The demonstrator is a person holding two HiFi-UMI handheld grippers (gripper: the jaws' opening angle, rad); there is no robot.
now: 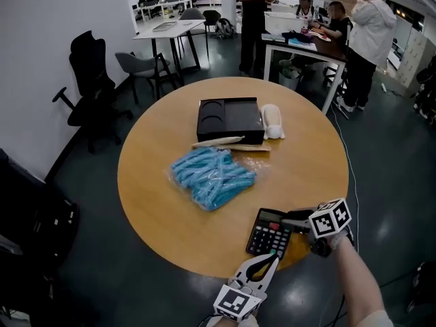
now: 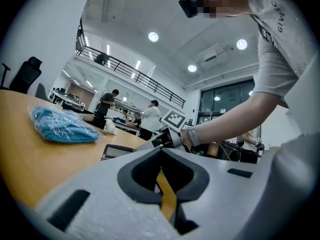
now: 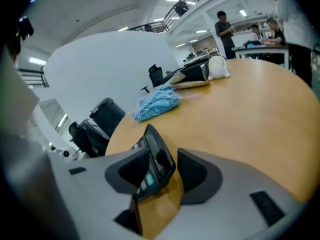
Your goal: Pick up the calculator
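The black calculator lies flat on the round wooden table, close to its near edge. My right gripper reaches it from the right and points down at it. In the right gripper view the calculator stands between the wide-apart jaws of that gripper, with a gap showing at the right pad. My left gripper hovers at the table's near edge just below the calculator, with its jaws together and nothing in them. The left gripper view shows the calculator ahead, beyond the left gripper.
A bag of blue items lies mid-table. Behind it sit a black tray, a white object and a pale stick. Office chairs stand to the left. Several people stand by desks at the back.
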